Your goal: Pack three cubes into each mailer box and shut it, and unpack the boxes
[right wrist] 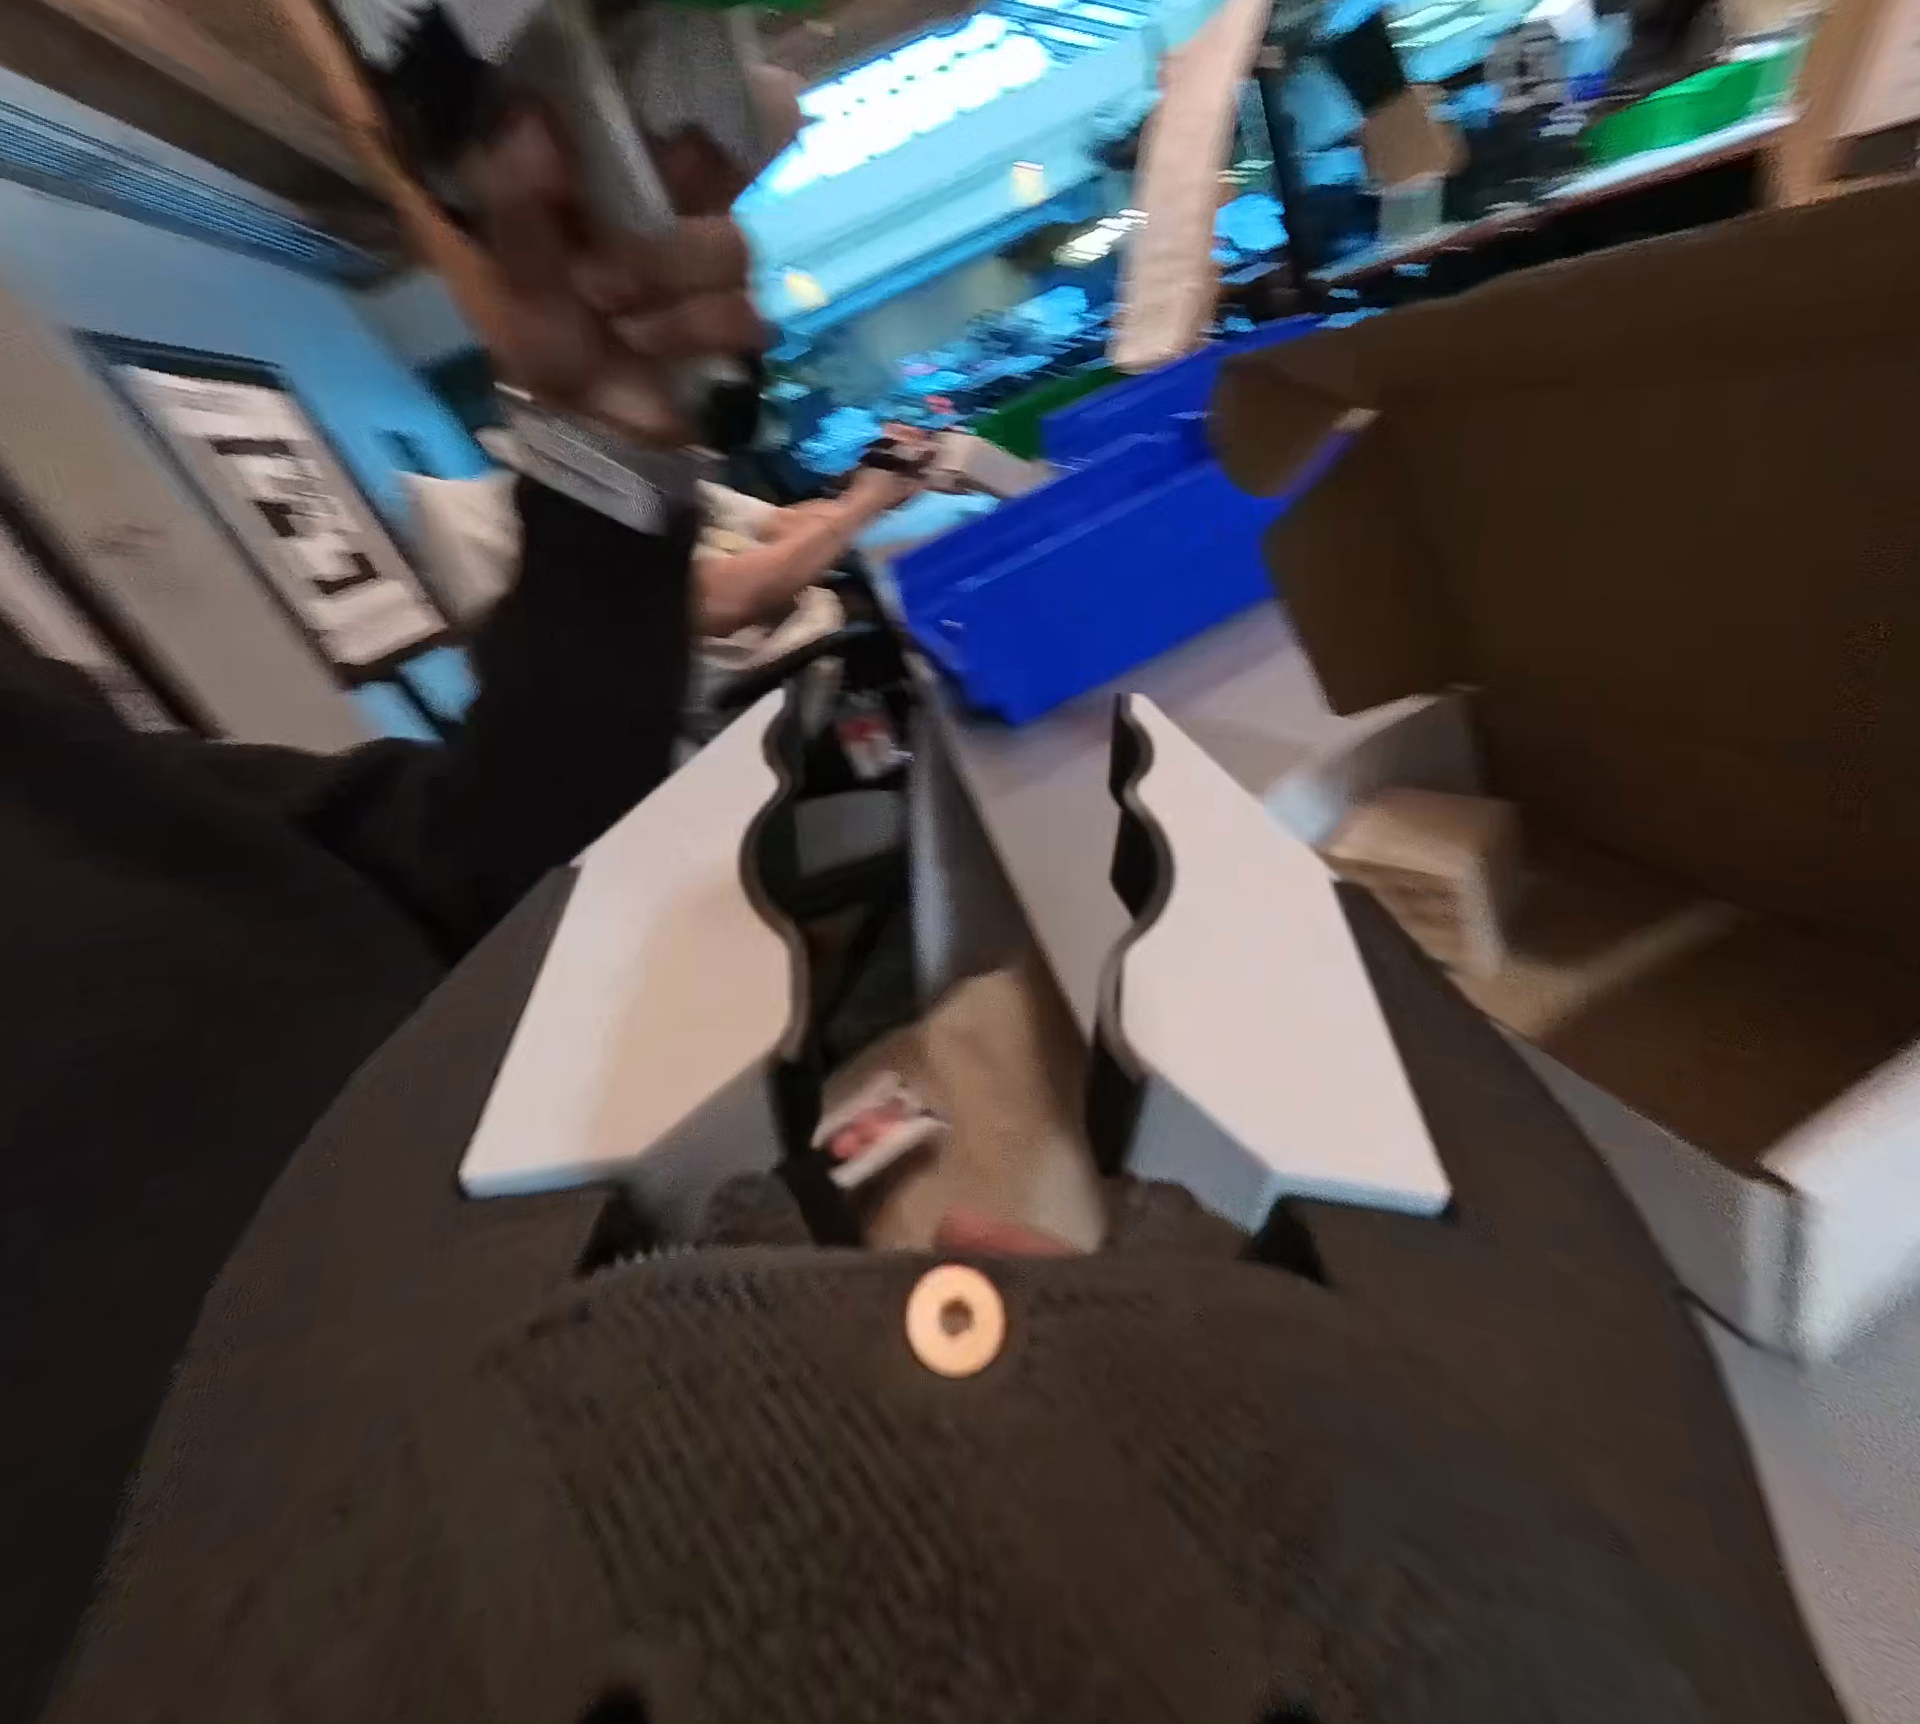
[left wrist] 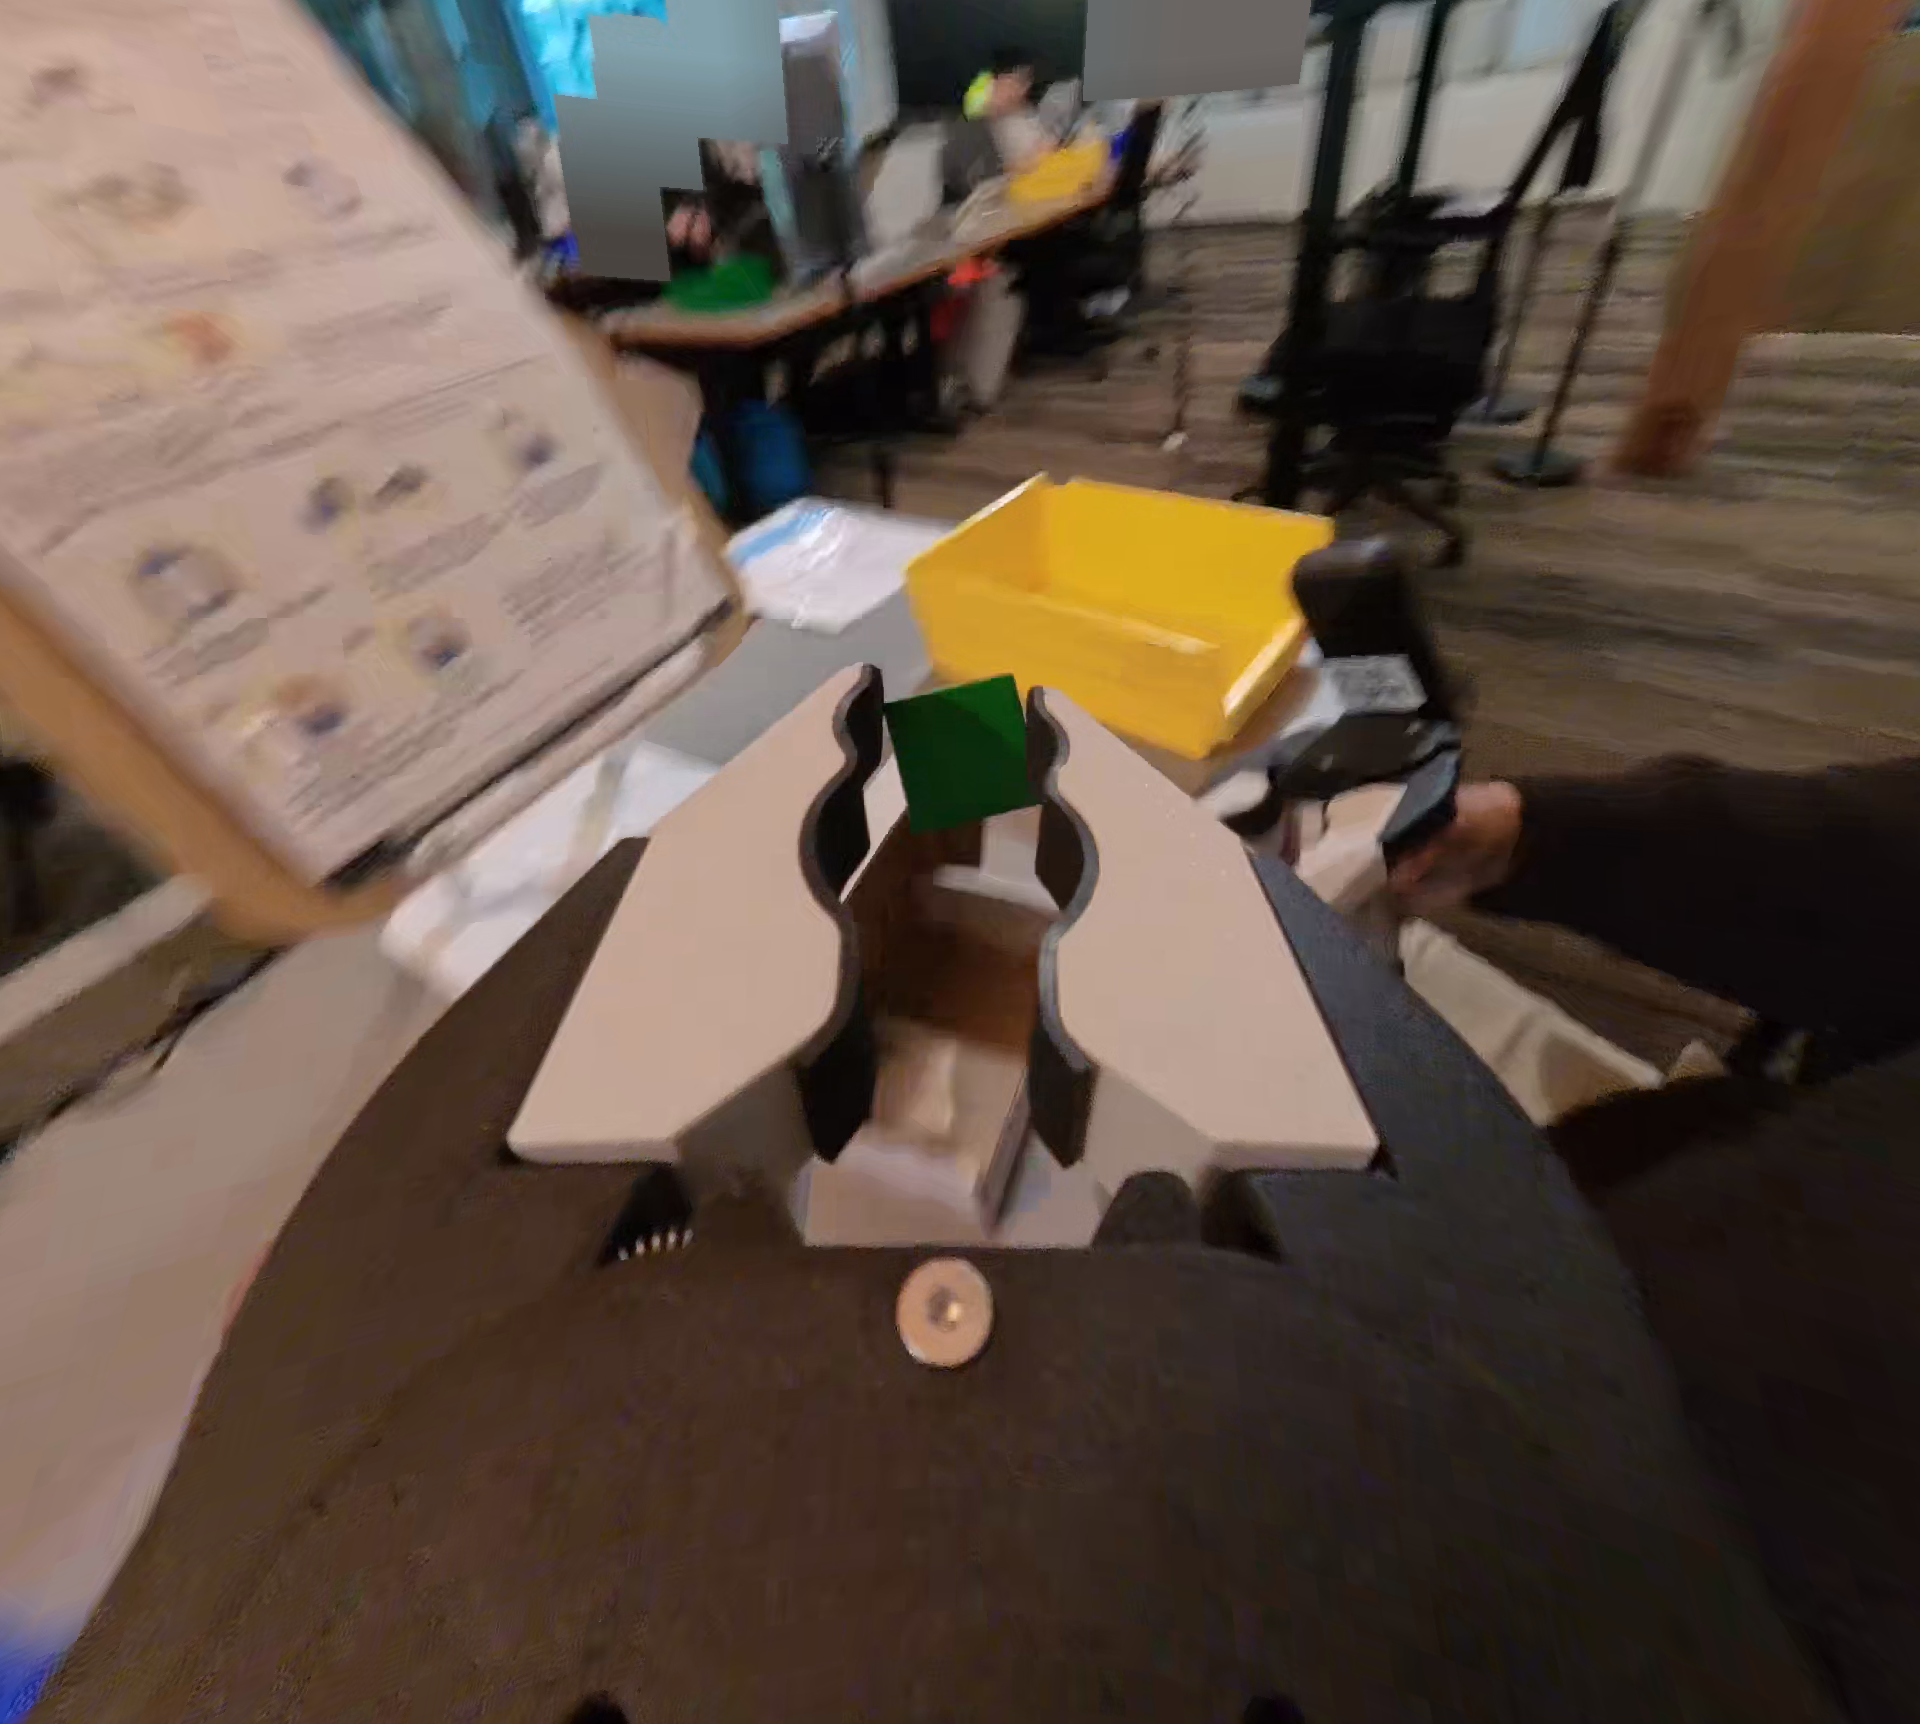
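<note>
A green cube sits pinched between the tips of the left gripper, up in the air. Just past it is a yellow bin. From the right wrist, the right gripper is spread apart, holding nothing. A brown mailer box lies open beside it, near a blue bin.

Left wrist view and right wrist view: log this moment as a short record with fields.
left gripper: shut on green cube
cube position: at the fingertips, held in the air
yellow bin: beyond the cube, looks empty
mailer box: open, brown inside, white outside
right gripper: open, holding nothing
blue bin: beyond the right gripper
image quality: both views motion-blurred
</note>
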`<action>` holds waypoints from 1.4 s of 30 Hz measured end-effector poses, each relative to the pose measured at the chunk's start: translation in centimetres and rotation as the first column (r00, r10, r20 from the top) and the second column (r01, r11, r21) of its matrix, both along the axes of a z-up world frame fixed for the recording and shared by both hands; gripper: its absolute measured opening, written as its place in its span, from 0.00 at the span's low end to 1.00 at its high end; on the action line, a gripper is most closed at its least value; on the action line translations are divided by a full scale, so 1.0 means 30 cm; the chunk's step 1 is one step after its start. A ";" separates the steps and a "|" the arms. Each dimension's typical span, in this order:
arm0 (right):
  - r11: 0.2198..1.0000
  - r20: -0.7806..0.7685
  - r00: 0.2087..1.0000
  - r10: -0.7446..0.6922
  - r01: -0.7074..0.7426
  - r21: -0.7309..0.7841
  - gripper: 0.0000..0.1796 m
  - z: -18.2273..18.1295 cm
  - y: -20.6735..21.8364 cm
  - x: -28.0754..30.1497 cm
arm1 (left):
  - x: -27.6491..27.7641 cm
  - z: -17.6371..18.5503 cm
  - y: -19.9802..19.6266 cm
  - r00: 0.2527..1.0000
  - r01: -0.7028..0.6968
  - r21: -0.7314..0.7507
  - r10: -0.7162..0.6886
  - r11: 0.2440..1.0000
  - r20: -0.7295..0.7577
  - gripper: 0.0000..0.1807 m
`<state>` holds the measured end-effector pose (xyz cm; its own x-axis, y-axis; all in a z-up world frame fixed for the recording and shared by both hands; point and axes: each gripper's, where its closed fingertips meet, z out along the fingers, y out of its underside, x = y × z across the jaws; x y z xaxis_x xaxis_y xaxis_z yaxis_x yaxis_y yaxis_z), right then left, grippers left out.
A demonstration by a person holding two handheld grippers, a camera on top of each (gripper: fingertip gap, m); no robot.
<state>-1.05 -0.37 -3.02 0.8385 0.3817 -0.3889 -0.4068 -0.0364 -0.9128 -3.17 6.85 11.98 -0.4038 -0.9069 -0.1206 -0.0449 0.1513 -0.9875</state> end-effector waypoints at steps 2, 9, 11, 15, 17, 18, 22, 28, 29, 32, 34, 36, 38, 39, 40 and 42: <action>0.991 -0.067 0.994 0.080 -0.073 0.113 0.32 0.069 -0.036 -0.029 | 0.072 -0.015 -0.156 0.988 0.113 -0.016 -0.110 0.994 0.106 0.14; 0.933 -0.218 0.976 0.001 0.078 0.352 0.25 0.214 -0.144 0.125 | 0.159 -0.200 -0.398 0.911 0.413 -0.230 -0.401 0.881 0.099 0.14; 0.927 -0.195 0.981 -0.020 0.091 0.364 0.22 0.222 -0.156 0.136 | 0.160 -0.196 -0.390 0.889 0.455 -0.340 -0.443 0.823 0.118 0.13; 0.922 -0.167 0.986 -0.010 0.074 0.380 0.15 0.228 -0.159 0.119 | 0.173 -0.236 -0.381 0.874 0.470 -0.393 -0.479 0.790 0.083 0.13; 0.932 -0.166 0.986 0.015 0.046 0.359 0.16 0.217 -0.149 0.105 | 0.178 -0.249 -0.381 0.874 0.469 -0.393 -0.479 0.791 0.079 0.14; 0.934 -0.165 0.986 0.024 0.037 0.355 0.14 0.213 -0.147 0.100 | 0.172 -0.247 -0.383 0.867 0.482 -0.401 -0.491 0.779 0.089 0.13; 0.936 -0.183 0.983 0.030 0.036 0.350 0.12 0.214 -0.143 0.100 | 0.147 -0.240 -0.390 0.834 0.533 -0.419 -0.541 0.735 0.111 0.13; 0.948 -0.200 0.979 0.022 0.044 0.314 0.21 0.190 -0.129 0.110 | 0.149 -0.251 -0.389 0.814 0.555 -0.468 -0.565 0.688 0.136 0.13; 0.950 -0.205 0.979 0.021 0.044 0.310 0.22 0.186 -0.127 0.111 | 0.149 -0.250 -0.390 0.808 0.561 -0.482 -0.571 0.673 0.145 0.13; 0.945 -0.185 0.982 0.046 0.017 0.327 0.14 0.190 -0.134 0.096 | 0.157 -0.267 -0.396 0.809 0.556 -0.495 -0.571 0.667 0.139 0.13; 0.944 -0.160 0.987 0.035 0.020 0.329 0.13 0.193 -0.135 0.096 | 0.154 -0.264 -0.394 0.801 0.565 -0.509 -0.580 0.649 0.150 0.13; 0.941 -0.141 0.990 0.005 0.043 0.336 0.14 0.199 -0.137 0.108 | 0.160 -0.266 -0.388 0.807 0.558 -0.510 -0.572 0.655 0.148 0.13; 0.947 -0.136 0.991 -0.017 0.060 0.316 0.13 0.193 -0.130 0.129 | 0.176 -0.279 -0.376 0.832 0.527 -0.486 -0.540 0.698 0.126 0.13; 0.954 -0.141 0.990 -0.027 0.068 0.292 0.13 0.184 -0.123 0.145 | 0.187 -0.283 -0.362 0.851 0.501 -0.474 -0.512 0.724 0.116 0.12; 0.962 -0.153 0.987 -0.052 0.091 0.258 0.13 0.170 -0.114 0.170 | 0.199 -0.282 -0.341 0.872 0.471 -0.465 -0.476 0.749 0.115 0.10; 0.973 -0.137 0.980 -0.147 0.168 0.160 0.14 0.125 -0.093 0.230 | 0.227 -0.269 -0.270 0.916 0.391 -0.471 -0.383 0.790 0.119 0.10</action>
<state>5.84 -3.15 0.74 0.8429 0.3181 -0.4340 -0.5048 0.1882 -0.8425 3.65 -1.25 3.90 -0.7354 -0.6197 0.2742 -0.0677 -0.3354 -0.9396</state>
